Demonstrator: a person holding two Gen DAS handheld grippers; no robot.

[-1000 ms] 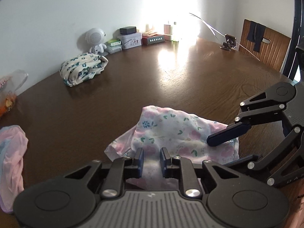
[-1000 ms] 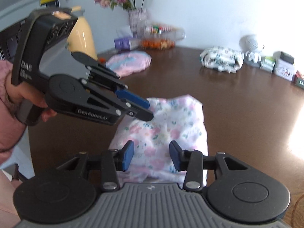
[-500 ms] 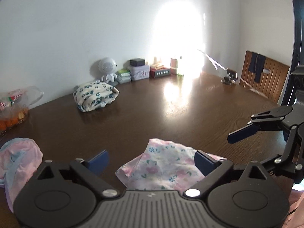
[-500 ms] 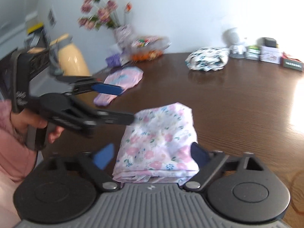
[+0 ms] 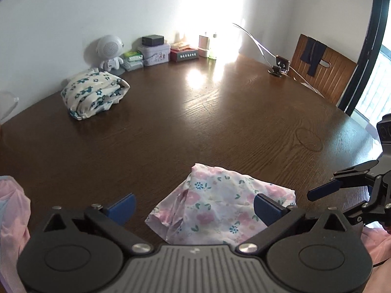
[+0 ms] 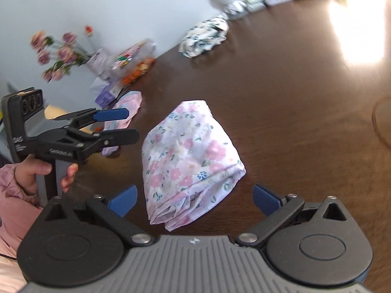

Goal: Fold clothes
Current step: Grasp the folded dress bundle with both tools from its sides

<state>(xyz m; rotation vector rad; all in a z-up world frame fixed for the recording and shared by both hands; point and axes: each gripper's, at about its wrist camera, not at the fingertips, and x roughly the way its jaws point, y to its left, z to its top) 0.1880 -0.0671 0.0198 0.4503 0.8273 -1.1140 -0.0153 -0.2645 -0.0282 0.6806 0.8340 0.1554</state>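
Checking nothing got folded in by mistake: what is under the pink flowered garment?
The pink flowered garment lies folded on the bare brown table, with only wood showing around it. Its own layers show at the near edge. Anything beneath or inside the folds is covered.

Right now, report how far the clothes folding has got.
Done: the pink floral garment lies folded in a compact bundle on the table, and a blue-flowered bundle sits folded near the wall. In hand: nothing; the left gripper and right gripper are both open, off the cloth. Left: a pink garment lies crumpled at the table's edge, apparently unfolded.
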